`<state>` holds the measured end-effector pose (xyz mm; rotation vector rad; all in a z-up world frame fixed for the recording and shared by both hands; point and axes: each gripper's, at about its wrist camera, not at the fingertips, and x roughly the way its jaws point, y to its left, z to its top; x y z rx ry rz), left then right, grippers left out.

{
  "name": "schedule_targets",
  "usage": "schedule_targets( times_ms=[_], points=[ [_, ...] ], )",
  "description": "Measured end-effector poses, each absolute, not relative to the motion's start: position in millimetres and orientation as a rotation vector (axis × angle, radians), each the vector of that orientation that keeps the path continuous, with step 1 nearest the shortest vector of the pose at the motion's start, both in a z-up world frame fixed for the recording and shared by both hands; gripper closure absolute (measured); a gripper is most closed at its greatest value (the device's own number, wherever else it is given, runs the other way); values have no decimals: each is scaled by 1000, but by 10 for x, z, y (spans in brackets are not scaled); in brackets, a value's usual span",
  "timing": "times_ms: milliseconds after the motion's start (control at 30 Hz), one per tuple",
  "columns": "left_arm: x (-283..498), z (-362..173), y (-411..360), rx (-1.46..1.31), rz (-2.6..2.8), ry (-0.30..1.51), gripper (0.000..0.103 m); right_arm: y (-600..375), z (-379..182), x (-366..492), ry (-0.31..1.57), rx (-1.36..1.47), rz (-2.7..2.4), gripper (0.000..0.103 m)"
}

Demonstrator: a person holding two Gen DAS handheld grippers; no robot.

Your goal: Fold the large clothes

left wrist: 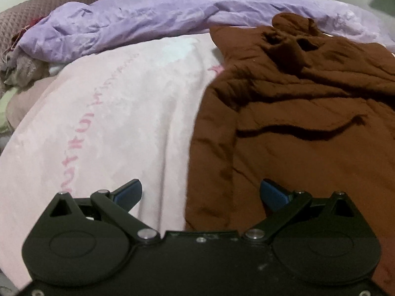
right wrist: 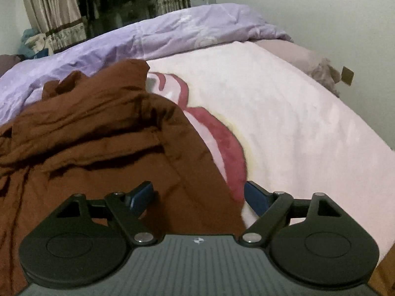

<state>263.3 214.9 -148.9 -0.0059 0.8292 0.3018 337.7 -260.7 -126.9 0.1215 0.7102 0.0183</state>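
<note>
**Mia:** Pink blanket (left wrist: 98, 123) covers the bed, and a purple quilt (left wrist: 135, 17) is bunched along the top of both pictures. See the brown coat (left wrist: 296, 123)? It fills the right side of the left camera's picture, all crumpled, not folded at all.

**Ben:** Are the claws holding it?

**Mia:** No. The left gripper (left wrist: 201, 193) is spread wide at the bottom middle, with nothing between its blue fingertips (left wrist: 129, 192). One tip sits over the pink blanket, the other over the coat's edge. The right gripper (right wrist: 198, 197) is spread wide too, and holds nothing. It sits over the coat's other edge.

**Ben:** What could go wrong?

**Mia:** I think a claw could pinch the pink blanket along with the coat, because the edges lie right on it. Then the blanket would lift too. Also the coat looks thick and puffy, so a small pinch might slip off. And the lumpy top part, in the upper right of the left picture, could stay twisted inside the fold.

**Ben:** Do the two pictures show different things?

**Mia:** Yes. Only the right one shows the big red shape (right wrist: 222, 153) on the blanket, the curtains (right wrist: 54, 7) in the upper left, and a small tan tag on the wall (right wrist: 346, 75). Only the left one shows pink letters (left wrist: 81, 148) on the blanket, and a reddish-brown pillow (left wrist: 37, 12) in the upper left.
</note>
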Motion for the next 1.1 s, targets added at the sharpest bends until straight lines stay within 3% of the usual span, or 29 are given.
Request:
schedule_targets(
  times_ms=[100,133,267,300,333,367,433,500,567,600,700,933,1000,1033,1100],
  points=[
    [2604,-1527,2098,-35,304,839,0,-2656,-1352,3374,724,130,88,6],
    [2588,-1531,2078,-38,294,846,0,-2698,-1400,3403,747,132,114,0],
    [2533,-1510,1977,-11,262,863,0,-2570,-1426,3445,752,54,127,2],
    [2512,-1506,1967,-7,255,869,0,-2516,-1424,3458,753,24,125,15],
    [2505,-1506,1969,-7,257,874,0,-2466,-1407,3442,741,-1,134,41],
    [2496,-1508,1985,-18,265,879,0,-2429,-1371,3413,737,-8,141,58],
    [2476,-1505,2012,-55,277,893,0,-2410,-1302,3352,720,-37,96,76],
    [2458,-1505,2000,-64,296,902,0,-2435,-1259,3310,717,-53,117,76],
    [2420,-1486,1946,-49,314,904,0,-2436,-1259,3312,746,-88,132,60],
    [2404,-1480,1919,-37,323,905,0,-2425,-1262,3293,762,-112,139,59],
    [2324,-1468,1875,-29,338,908,0,-2476,-1274,3230,766,-109,136,66],
    [2139,-1456,1838,-62,388,909,0,-2479,-1269,3094,759,-86,123,64],
    [2075,-1450,1784,-56,395,909,0,-2476,-1274,3076,758,-83,118,70],
    [2041,-1444,1757,-52,395,908,0,-2482,-1271,3065,755,-75,112,83],
    [1993,-1446,1690,-38,391,903,0,-2516,-1238,3051,746,-34,120,90]
  ],
)
